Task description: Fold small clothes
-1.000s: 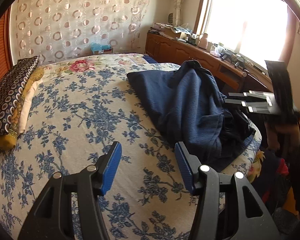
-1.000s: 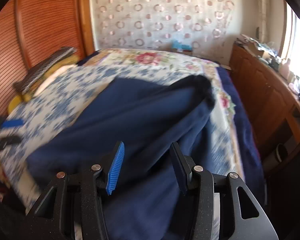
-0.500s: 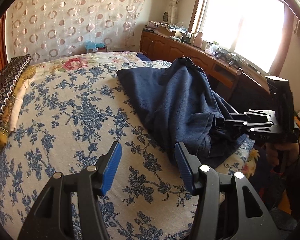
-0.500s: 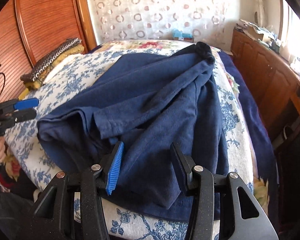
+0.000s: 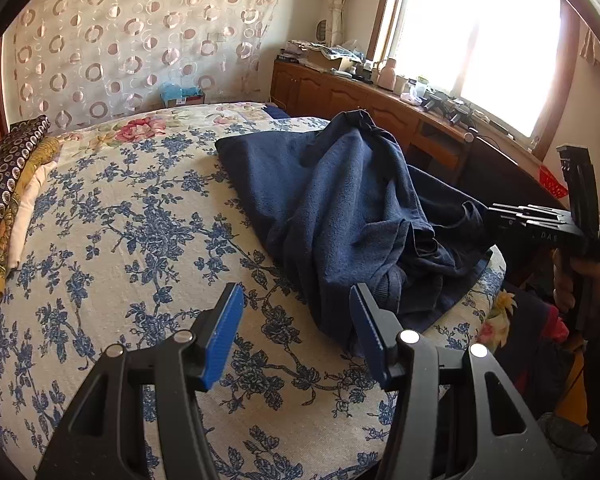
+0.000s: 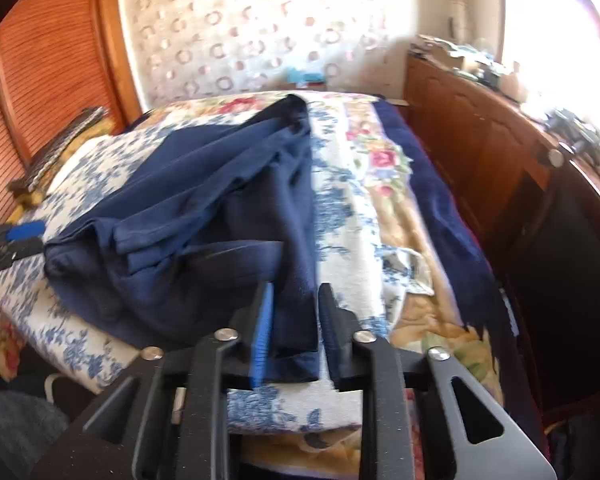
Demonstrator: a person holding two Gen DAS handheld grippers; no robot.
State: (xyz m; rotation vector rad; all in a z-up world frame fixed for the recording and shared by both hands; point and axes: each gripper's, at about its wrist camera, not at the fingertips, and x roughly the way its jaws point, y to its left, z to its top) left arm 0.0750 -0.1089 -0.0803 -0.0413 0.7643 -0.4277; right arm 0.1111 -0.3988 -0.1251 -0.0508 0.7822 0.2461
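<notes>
A crumpled navy blue garment lies on the floral bedspread, bunched toward the bed's right corner. My left gripper hovers open over bare bedspread just left of the garment's near edge, with nothing between its fingers. In the right wrist view the right gripper is at the garment's near corner. Its jaws are closing with the navy hem between them, and I see no firm pinch. From the left wrist view the right gripper reaches in from the right edge, held by a hand.
Pillows are stacked at the headboard on the left. A wooden cabinet with clutter runs under the bright window along the bed's right side. A navy blanket edge hangs off that side. The bedspread's left half is bare.
The right gripper has slid to the garment's near right corner and its jaws have narrowed around the hem. The garment now lies flatter. The left gripper has hardly moved.
</notes>
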